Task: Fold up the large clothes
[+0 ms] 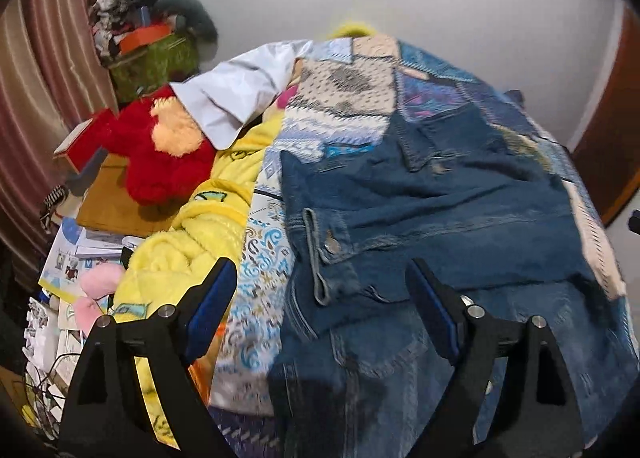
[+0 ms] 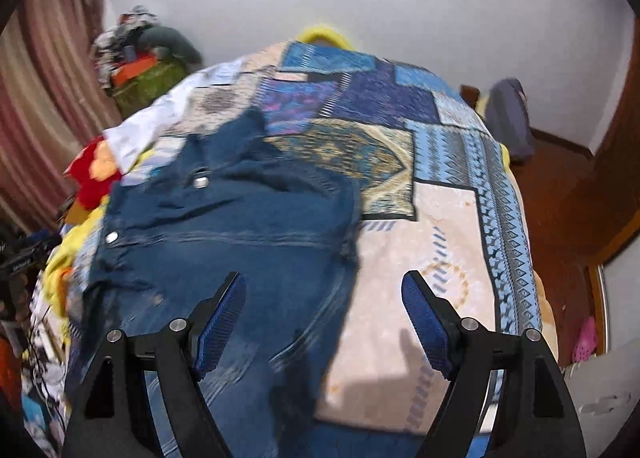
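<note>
- Left gripper (image 1: 322, 322): jaws wide, nothing between the blue ribbed pads. It hangs above the near part of the jeans.
- Right gripper (image 2: 322, 324): jaws also wide apart and empty, over the right edge of the jeans where the denim meets the bedspread.
- Jeans (image 1: 420, 217): dark blue denim, heavy and stiff-looking, lying on the bed. The upper part appears doubled over the lower; a back pocket shows near me, and the waistband with metal button (image 1: 331, 244) and a belt loop sits further up.
- Progress, my judgement: one fold looks laid down and let go. Edges are uneven and the far end is rumpled, so I would expect at least one more fold and some smoothing.
- Bedspread (image 2: 440, 258): thin printed cotton, patchwork of blue, cream and purple geometric panels, lying mostly flat.
- Left of the jeans: a fuzzy yellow blanket (image 1: 192, 242), bunched up, then a red plush toy (image 1: 160, 161) and a smooth white cloth (image 1: 232, 97) draped over it.
- Far corner: a pile of mixed clutter (image 1: 148, 37) beside a striped curtain (image 1: 44, 69), then a plain white wall.
</note>
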`<state>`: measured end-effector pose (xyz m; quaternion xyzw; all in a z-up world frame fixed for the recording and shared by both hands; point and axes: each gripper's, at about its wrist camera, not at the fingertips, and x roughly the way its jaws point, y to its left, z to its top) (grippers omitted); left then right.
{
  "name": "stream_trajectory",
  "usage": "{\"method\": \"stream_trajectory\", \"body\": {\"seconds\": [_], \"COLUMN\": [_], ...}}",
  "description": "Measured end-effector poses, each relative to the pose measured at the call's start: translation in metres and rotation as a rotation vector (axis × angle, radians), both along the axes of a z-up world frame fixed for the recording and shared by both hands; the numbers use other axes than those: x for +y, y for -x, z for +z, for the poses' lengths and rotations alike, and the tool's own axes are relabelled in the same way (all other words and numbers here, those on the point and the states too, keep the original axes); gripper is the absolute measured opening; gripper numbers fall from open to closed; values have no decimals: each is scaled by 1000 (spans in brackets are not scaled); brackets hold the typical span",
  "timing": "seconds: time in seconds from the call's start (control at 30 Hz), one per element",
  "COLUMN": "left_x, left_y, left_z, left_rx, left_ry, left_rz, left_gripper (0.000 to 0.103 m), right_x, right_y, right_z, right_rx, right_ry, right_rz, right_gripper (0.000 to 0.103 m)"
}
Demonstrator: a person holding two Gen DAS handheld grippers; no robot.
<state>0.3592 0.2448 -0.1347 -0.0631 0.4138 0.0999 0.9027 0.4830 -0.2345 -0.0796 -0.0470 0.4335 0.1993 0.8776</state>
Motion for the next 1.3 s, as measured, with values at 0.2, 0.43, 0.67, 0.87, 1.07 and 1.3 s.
{"method": "stream_trajectory", "body": {"seconds": [0.2, 0.43, 0.67, 0.87, 1.07, 1.3], "left_x": [-18, -22, -7, 17, 4, -26], "left_y": [44, 85, 119, 144, 139, 122], "left_z": [15, -5, -79, -127, -148, -168], "left_rx": [-25, 23, 206, 310, 329, 371], "left_ry": [3, 24, 124, 236, 342, 267], "left_rz": [-36, -36, 25, 124, 59, 72], "left_gripper": [87, 87, 88, 88, 83, 51], "right_x": [8, 8, -9, -11, 2, 16], "right_y": [53, 104, 133, 153, 159, 160], "right_z": [14, -1, -48, -81, -82, -84], "right_rx": [-32, 9, 177, 274, 251, 244], "right_ry": [-9, -12, -132, -168, -173, -173], "right_rz": [47, 80, -7, -25, 13, 91], "right_gripper": [84, 90, 90, 83, 61, 29]}}
